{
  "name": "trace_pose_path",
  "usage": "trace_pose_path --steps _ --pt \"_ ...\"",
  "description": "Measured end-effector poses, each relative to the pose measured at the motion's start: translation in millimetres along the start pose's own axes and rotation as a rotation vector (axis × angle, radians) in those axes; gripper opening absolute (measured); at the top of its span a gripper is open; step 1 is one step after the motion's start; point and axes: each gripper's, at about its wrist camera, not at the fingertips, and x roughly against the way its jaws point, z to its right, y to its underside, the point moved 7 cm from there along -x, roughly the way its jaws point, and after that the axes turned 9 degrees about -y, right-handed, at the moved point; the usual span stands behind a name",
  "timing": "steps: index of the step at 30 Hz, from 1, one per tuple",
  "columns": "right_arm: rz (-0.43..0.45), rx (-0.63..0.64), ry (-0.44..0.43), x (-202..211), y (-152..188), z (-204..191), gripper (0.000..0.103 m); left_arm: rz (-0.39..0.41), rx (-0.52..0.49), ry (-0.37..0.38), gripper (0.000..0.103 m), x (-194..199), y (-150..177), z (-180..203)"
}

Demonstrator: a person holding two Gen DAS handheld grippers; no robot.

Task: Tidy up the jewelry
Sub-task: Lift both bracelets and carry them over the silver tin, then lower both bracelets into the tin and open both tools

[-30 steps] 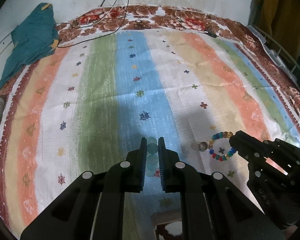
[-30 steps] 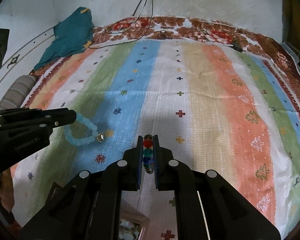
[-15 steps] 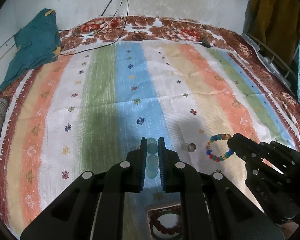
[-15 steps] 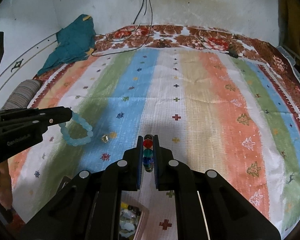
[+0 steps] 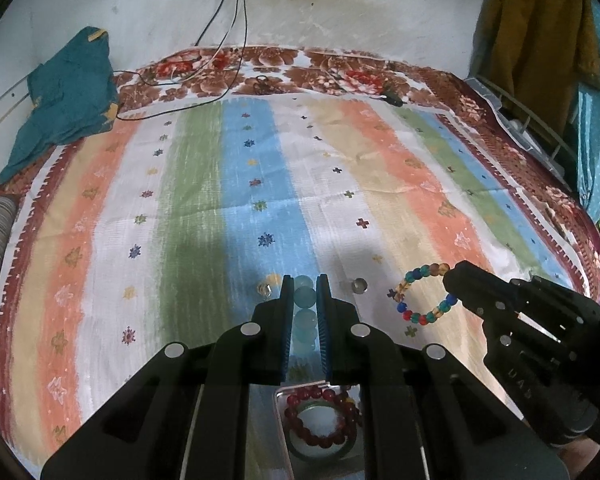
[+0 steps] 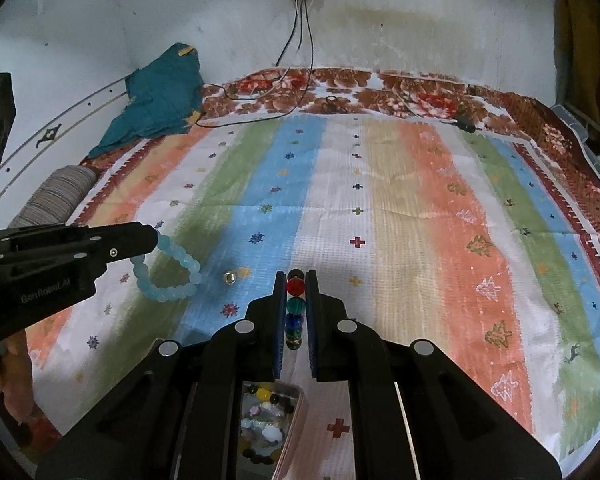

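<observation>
My left gripper (image 5: 305, 280) is shut on a pale blue bead bracelet (image 5: 305, 312); in the right wrist view the bracelet (image 6: 168, 276) hangs from it above the cloth. My right gripper (image 6: 296, 274) is shut on a multicoloured bead bracelet (image 6: 295, 308); in the left wrist view that bracelet (image 5: 420, 294) hangs from its tip. A pink tray (image 5: 282, 432) holding a dark red bead bracelet (image 5: 320, 416) lies below the left gripper. A tray (image 6: 294, 424) with mixed beads lies below the right gripper.
A striped cloth (image 5: 204, 208) covers the bed. Two small rings (image 5: 359, 285) (image 5: 264, 289) lie on it ahead of the left gripper. A teal cloth (image 5: 68, 100) and charger cables (image 5: 220, 60) lie at the far edge. A striped bolster (image 6: 56, 196) is at the left.
Both grippers have lifted and pulled back with their bracelets. The trays have come into view beneath them. Both stay shut.
</observation>
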Motion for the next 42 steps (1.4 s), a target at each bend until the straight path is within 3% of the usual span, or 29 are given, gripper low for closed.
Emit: trace_pose_path --steps 21,39,40,42 --pt "0.006 0.061 -0.019 20 14 -20 0.01 0.047 -0.002 0.027 0.011 41 24 4" --pt "-0.061 0.066 -0.111 27 39 -39 0.01 0.036 0.001 0.047 0.011 58 48 11" --pt "-0.064 0.067 -0.109 27 40 -39 0.01 0.038 0.005 0.037 0.012 58 47 10" --pt "-0.064 0.061 -0.098 26 40 -36 0.01 0.037 0.012 0.023 0.035 58 46 7"
